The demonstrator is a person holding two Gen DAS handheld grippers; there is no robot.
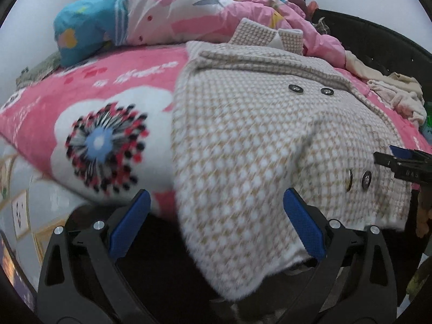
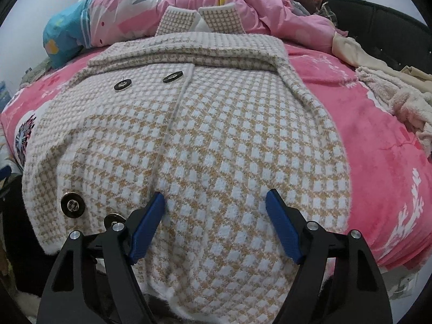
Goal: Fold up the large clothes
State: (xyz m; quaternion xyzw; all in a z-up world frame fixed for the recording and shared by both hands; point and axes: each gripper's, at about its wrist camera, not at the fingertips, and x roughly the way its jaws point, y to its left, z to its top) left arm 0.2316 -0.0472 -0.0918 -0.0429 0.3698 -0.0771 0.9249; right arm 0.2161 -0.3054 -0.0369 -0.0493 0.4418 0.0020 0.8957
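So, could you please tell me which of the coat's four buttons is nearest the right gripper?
The lower button beside the right gripper, half hidden by its left finger; the others sit farther up the checked coat.

— Where is there room on the bed (image 2: 378,145)?
— Bare pink blanket (image 1: 89,86) either side of the checked coat (image 2: 216,140).
— And in the way?
— A heaped quilt (image 2: 189,2) behind the collar — and fluffy clothes (image 2: 399,100) at the right edge.

bed: pink blanket (image 2: 364,140) | on it: checked coat (image 2: 202,140), quilt (image 1: 167,13), cream clothes (image 2: 399,102)
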